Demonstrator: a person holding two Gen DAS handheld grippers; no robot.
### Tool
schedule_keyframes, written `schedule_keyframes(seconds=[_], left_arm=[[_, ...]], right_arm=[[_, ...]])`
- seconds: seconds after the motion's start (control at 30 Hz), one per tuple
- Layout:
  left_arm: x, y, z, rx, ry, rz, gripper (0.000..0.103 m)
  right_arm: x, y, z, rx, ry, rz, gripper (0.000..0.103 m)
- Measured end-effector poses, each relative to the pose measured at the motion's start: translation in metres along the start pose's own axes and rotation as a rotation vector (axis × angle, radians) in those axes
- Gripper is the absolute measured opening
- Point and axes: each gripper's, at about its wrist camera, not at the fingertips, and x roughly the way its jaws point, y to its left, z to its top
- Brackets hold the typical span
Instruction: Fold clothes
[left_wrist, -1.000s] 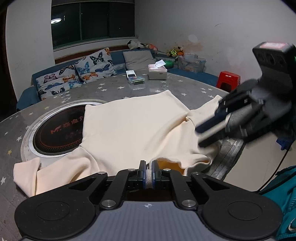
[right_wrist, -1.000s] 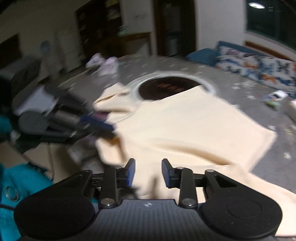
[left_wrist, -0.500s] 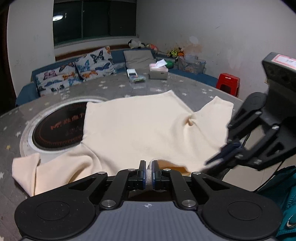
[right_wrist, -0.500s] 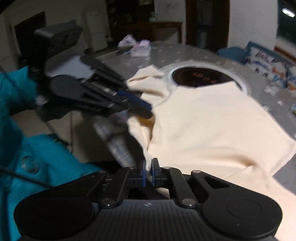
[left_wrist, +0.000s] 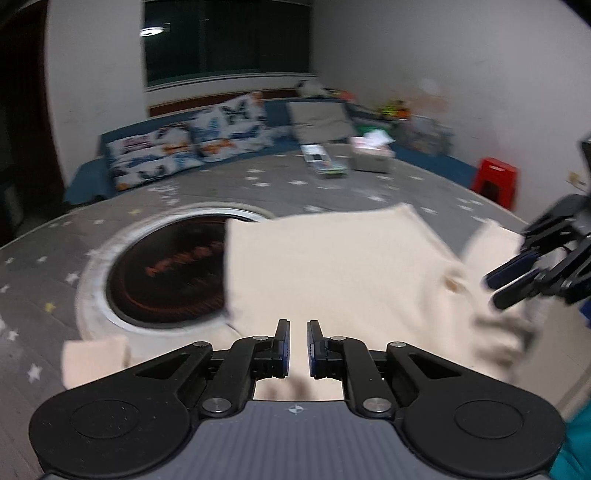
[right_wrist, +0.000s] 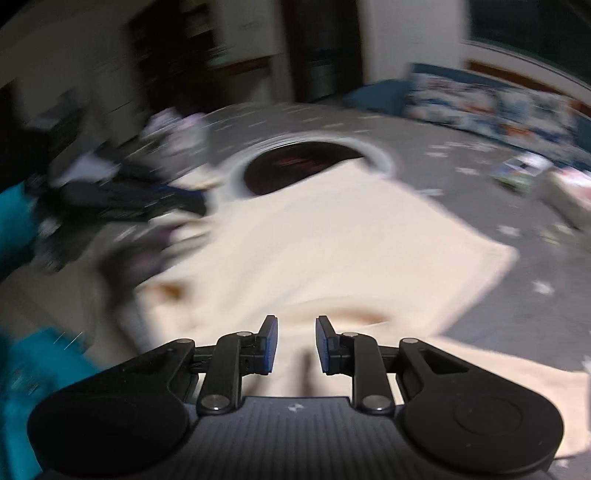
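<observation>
The cream-coloured knit garment (left_wrist: 332, 266) lies spread flat on the grey star-patterned round table (left_wrist: 55, 251), directly ahead of and beneath both sets of jaws, its body stretching away from them toward the far rim. The left gripper (left_wrist: 296, 347) hangs over the near hem with its jaws apart and nothing between them; the right gripper (right_wrist: 294, 343) likewise stands open, over a rumpled near edge with a sleeve trailing off to its right. The garment's longer spread seems to run crosswise to the jaws, sleeve to sleeve, so a next pinch would likely be straight forward and down; both grippers look about equally near to cloth. Left of the left jaws the garment partly covers a dark round inset plate (left_wrist: 166, 273) ringed in pale metal. Far ahead, well clear, are a tissue box (left_wrist: 371, 158) and butterfly-print cushions (left_wrist: 192, 147). Motion blur hides finer detail.
</observation>
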Motion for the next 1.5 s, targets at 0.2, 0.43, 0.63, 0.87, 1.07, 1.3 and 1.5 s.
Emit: schedule_keyframes(seconds=[0.2,0.43,0.63,0.87,1.07,1.3,1.5], left_arm=[[0.054,0.013,0.029,-0.014,0.028,0.069,0.016],[0.117,0.029,0.063,-0.031,0.062,0.149,0.044],[0.161,0.039,0.081,-0.047,0.1,0.175,0.042],[0.177,0.041,0.077,-0.038,0.104,0.147,0.007],[0.172,0.054,0.08,-0.06,0.067,0.208,0.002],[0.167,0.09,0.082,-0.153,0.062,0.314,0.002],[0.171,0.113,0.077,-0.202,0.098,0.351,0.002]], right_arm=[[0.016,-0.068,0.011,0.187,-0.038,-0.188,0.027],[0.037,-0.122,0.022,0.334,-0.045,-0.254,0.027],[0.058,-0.143,0.028,0.385,-0.017,-0.261,0.027],[0.074,-0.153,0.039,0.38,0.004,-0.255,0.014],[0.093,-0.154,0.065,0.305,-0.005,-0.272,0.005],[0.14,-0.154,0.111,0.202,-0.017,-0.265,0.005],[0.169,-0.155,0.135,0.164,-0.021,-0.25,0.01]])
